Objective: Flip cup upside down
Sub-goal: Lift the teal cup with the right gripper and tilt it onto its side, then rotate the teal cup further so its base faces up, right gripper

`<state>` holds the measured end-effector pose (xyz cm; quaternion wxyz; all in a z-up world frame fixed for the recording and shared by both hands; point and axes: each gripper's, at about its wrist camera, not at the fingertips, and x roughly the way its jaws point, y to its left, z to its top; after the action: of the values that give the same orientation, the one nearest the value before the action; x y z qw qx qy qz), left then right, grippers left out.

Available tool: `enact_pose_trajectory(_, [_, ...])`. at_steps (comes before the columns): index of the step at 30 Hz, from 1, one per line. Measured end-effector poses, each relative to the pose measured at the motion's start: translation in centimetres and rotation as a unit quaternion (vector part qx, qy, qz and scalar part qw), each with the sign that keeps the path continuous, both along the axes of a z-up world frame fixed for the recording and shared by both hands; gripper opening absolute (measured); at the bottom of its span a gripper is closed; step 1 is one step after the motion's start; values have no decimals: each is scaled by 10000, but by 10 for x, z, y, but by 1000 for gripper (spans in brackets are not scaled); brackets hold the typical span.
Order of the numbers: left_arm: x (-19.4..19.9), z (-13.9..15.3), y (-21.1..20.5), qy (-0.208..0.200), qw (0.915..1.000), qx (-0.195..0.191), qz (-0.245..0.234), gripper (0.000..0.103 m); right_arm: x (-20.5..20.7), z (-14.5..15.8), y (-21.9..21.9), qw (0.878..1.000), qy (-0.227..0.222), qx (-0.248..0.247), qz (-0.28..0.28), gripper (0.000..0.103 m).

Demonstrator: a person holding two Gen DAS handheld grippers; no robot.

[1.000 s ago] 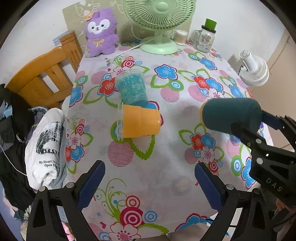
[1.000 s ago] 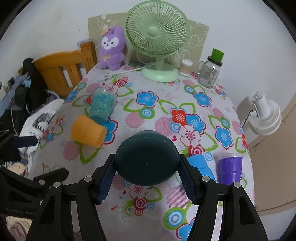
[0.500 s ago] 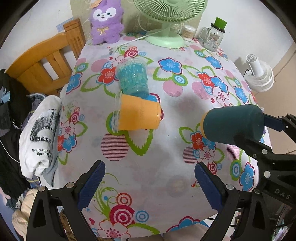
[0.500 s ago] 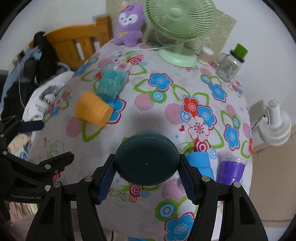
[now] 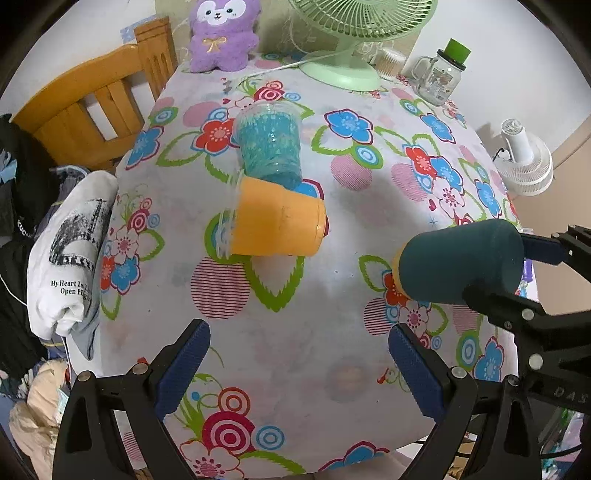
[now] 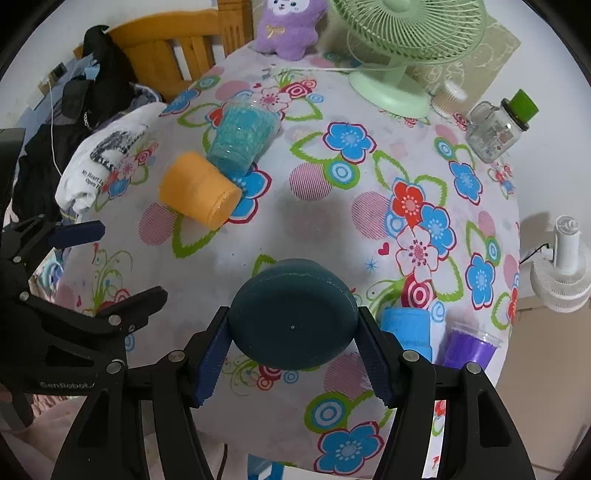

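Note:
My right gripper (image 6: 293, 354) is shut on a dark teal cup (image 6: 293, 314), held in the air above the table with its flat base toward the camera. In the left wrist view the same cup (image 5: 461, 264) lies sideways in the air at the right, mouth pointing left. My left gripper (image 5: 299, 363) is open and empty above the near part of the floral tablecloth (image 5: 295, 332). An orange cup (image 5: 277, 221) lies on its side mid-table, touching a turquoise cup (image 5: 269, 146) also on its side.
A light blue cup (image 6: 406, 330) and a purple cup (image 6: 469, 347) sit at the table's right edge. A green fan (image 6: 402, 44), a glass jar (image 6: 498, 129) and a purple plush (image 6: 288, 26) stand at the back. A wooden chair (image 5: 85, 110) with clothes stands left.
Both cameras have tilted down toward the table. The teal cup stays clamped in the right gripper and is lower, closer to the tablecloth. The left gripper stays open.

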<state>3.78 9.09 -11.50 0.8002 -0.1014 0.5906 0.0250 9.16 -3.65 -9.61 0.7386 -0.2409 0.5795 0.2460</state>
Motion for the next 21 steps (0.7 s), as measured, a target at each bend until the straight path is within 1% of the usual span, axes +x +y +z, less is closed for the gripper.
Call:
enact_pose_trajectory(6, [3,-5,7,63,9999,40,116,98,10,-10,11,9996,158,-166,144,67])
enact_pose_trajectory(13, [8,-11,13,122,9998,-63,169,98,16,-19,19,9972,502,-361,419,67])
enact_pose_trajectory(19, [14,-19,16,225,9996,-68,159,98,23,-26,25,9954,622,-501,536,67])
enact_pose_trajectory(21, [14,-20,18,247,9994,-122,185,98,25,-28,27,9949,662,-509,563,67])
